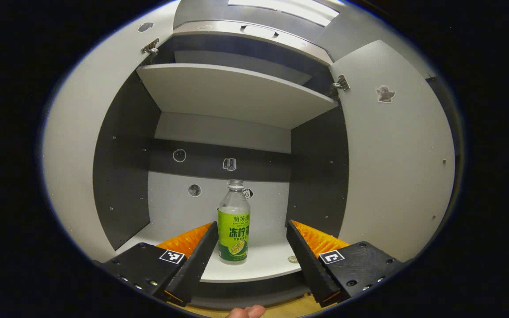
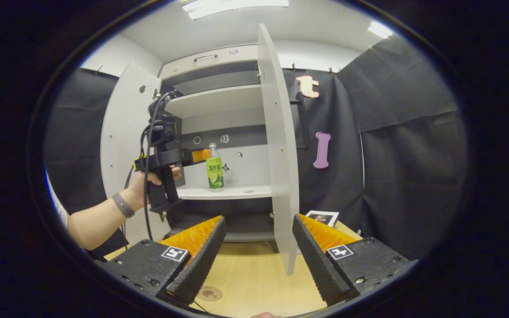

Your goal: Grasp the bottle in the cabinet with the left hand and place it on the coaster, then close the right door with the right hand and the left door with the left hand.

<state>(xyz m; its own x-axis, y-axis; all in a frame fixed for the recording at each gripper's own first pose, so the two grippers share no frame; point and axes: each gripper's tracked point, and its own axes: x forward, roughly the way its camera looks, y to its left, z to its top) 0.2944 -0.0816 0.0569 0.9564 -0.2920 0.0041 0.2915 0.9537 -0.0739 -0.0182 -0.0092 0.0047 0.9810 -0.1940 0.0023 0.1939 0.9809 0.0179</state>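
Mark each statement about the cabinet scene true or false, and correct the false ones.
1. The bottle stands upright on the cabinet's lower shelf. True.
2. The left tool is shut on the bottle. False: its fingers are spread, the bottle untouched between them.
3. Both cabinet doors are closed. False: the right door and left door stand open.
4. The right tool is open above the wooden table. True.
5. The bottle has a green label. True.
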